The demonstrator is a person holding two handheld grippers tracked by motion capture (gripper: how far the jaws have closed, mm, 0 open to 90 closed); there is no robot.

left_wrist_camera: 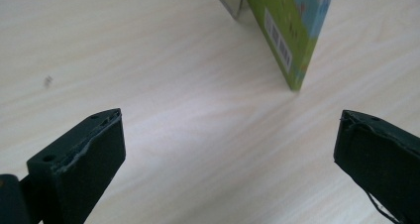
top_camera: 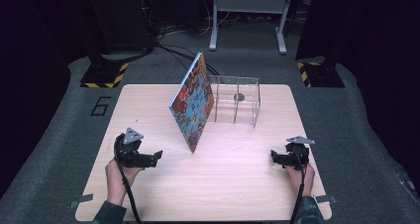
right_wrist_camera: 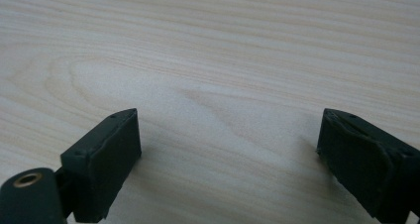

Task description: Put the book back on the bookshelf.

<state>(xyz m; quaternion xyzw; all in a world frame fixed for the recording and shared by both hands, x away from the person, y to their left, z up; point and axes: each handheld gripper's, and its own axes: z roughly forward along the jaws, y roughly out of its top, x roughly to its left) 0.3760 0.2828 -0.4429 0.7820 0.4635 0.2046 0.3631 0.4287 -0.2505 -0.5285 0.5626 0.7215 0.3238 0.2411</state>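
One book (top_camera: pixel 192 102) leaning on one clear rack (top_camera: pixel 236 104), beyond both grippers. Left gripper (top_camera: pixel 157 157) spread, empty; right gripper (top_camera: pixel 273 157) spread, empty.

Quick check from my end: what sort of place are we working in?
Probably a lab or recording studio, not a home: a lone wooden table on grey carpet, dark surroundings, hazard-striped stand bases, floor cables, and a metal frame behind.

Left gripper (top_camera: pixel 157 157) sits low, jaws wide and empty; right gripper (top_camera: pixel 273 157) mirrors it (both hands gripping from behind).
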